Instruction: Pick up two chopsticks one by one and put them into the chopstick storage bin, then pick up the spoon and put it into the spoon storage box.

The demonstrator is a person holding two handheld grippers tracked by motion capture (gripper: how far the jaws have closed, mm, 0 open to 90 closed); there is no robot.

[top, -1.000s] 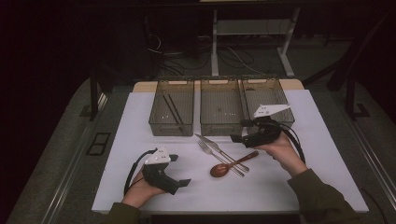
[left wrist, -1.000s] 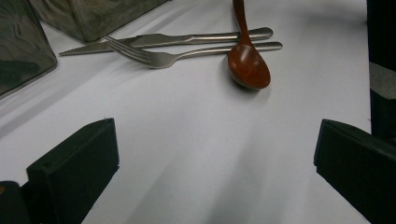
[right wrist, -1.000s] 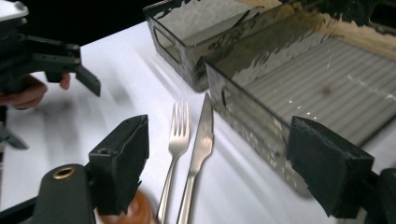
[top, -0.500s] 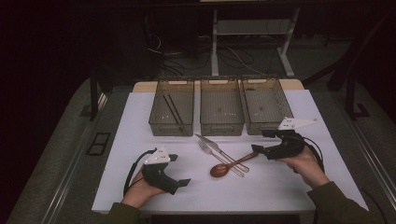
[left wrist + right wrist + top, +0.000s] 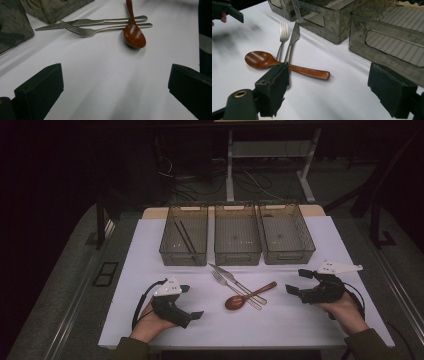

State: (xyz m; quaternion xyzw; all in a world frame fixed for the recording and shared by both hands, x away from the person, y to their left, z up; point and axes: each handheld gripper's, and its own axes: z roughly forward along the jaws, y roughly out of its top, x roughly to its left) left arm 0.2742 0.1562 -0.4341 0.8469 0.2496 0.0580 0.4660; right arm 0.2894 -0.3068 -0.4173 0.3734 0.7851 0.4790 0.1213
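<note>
Right gripper is standing wide with nothing between the jaws, which have just been opening a bit more; I'm reading it as lining up on the spoon. Spoon is lying on the white table in front of the three bins, its brown handle running up toward the right gripper and its bowl pointing down toward my side. It's crossing over the fork and knife, resting on both. So the handle end is the near end for the right gripper, just to that gripper's left in the high view, long axis roughly in line with the reach. Left gripper is also gaping wide and empty, sitting on the other side of the cutlery, closer to the bowl than to the handle. I'm judging the right as the better-placed hand for a handle grab.

Right gripper view is giving me the spoon handle tip free of the metal pieces, with one jaw partly covering the crossing. Left gripper view is showing the bowl sitting over the fork and knife handles, which the high view is too small to settle.
</note>
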